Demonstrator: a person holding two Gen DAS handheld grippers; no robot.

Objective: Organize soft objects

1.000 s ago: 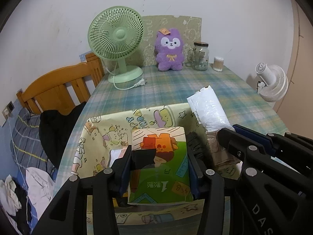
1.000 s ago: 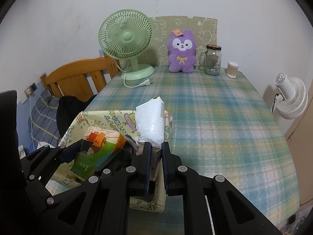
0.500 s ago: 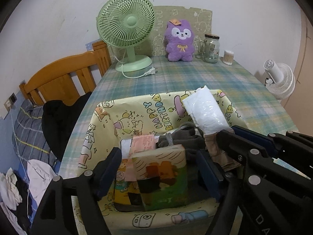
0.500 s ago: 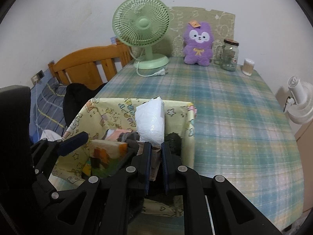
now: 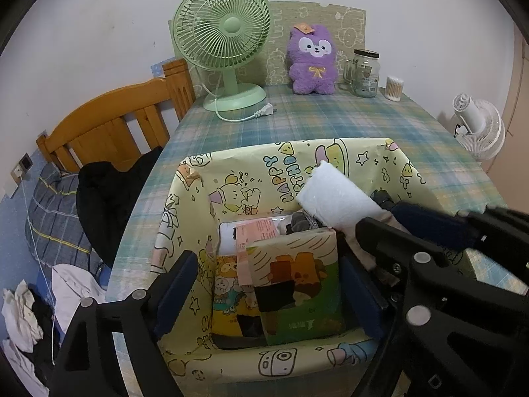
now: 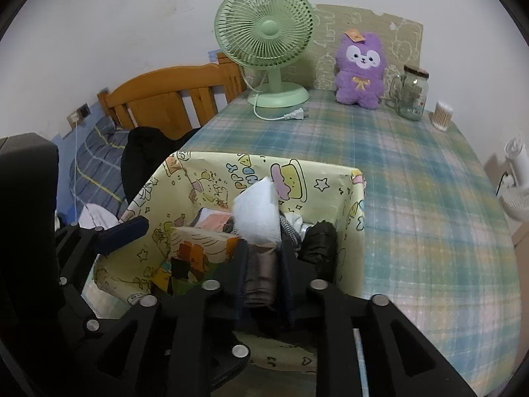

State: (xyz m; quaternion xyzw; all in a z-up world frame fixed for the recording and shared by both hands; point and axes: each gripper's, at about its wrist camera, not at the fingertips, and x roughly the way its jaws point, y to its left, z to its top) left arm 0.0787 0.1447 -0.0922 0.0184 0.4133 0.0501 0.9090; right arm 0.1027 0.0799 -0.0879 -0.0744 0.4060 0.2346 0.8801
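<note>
A yellow cartoon-print box [image 5: 363, 152] stands on the plaid table. In it a green-and-orange tissue pack [image 5: 297, 281] stands upright between my left gripper's [image 5: 269, 292] fingers. The jaws are opening wide and do not squeeze it. My right gripper [image 6: 264, 264] reaches into the box [image 6: 330, 178] on the right. Its jaws are opening, but the brownish lower end of a white packet [image 6: 258, 211] still fills the gap between the pads. The white packet [image 5: 337, 198] leans up and to the left. A purple plush [image 5: 312, 59] sits at the table's far end.
Other packs, a pink card [image 5: 256, 231] and a black bundle [image 6: 319, 241] lie in the box. A green fan [image 5: 224, 43], a glass jar [image 5: 363, 69] and a swab tub [image 5: 394, 87] line the far edge. A wooden headboard [image 5: 109, 125] stands left, a white fan [image 5: 479, 129] right.
My left gripper let go of the tissue pack and its jaws spread wide; the pack now stands in the box. Both grippers sank toward the box. The right jaws parted a little.
</note>
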